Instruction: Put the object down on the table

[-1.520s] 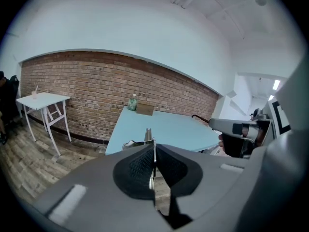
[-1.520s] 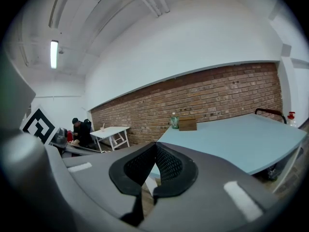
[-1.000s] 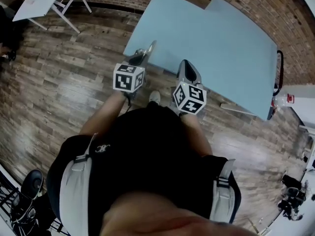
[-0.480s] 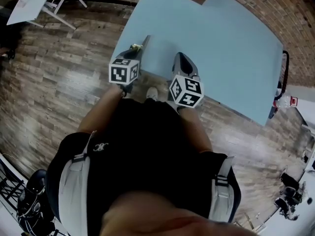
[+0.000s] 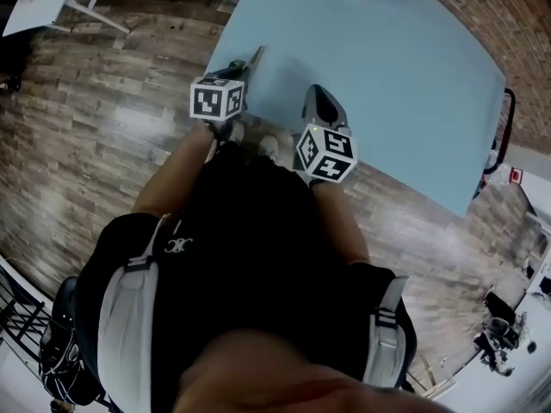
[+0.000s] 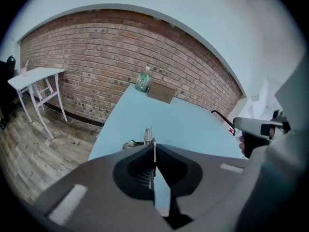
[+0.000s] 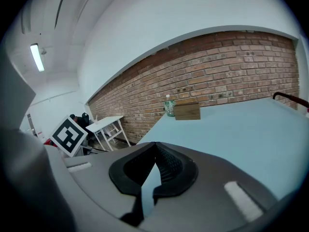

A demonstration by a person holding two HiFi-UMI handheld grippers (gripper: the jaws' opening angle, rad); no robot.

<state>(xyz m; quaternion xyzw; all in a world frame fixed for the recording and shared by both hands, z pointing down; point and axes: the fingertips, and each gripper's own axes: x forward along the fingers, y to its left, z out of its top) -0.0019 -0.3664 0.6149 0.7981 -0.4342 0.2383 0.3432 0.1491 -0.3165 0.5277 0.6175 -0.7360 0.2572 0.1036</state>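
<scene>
My left gripper [image 5: 238, 70] [image 6: 153, 146] is shut on a thin, flat metal object [image 6: 148, 134] that sticks out past the jaw tips, with a duller part of it showing to the left [image 6: 129, 144]. In the head view the object [image 5: 255, 57] points out over the near left corner of the light blue table [image 5: 387, 67]. My right gripper [image 5: 320, 100] [image 7: 155, 146] hangs over the table's near edge, to the right of the left one, shut with nothing between its jaws.
A green bottle [image 6: 143, 79] and a brown box [image 6: 161, 92] stand at the table's far end by the brick wall. A small white table [image 6: 34, 76] stands on the wooden floor to the left. A black curved bar [image 5: 506, 114] sits at the table's right edge.
Both grippers have come forward from over the floor to over the table's near edge. The left one still holds the metal object, now above the table corner.
</scene>
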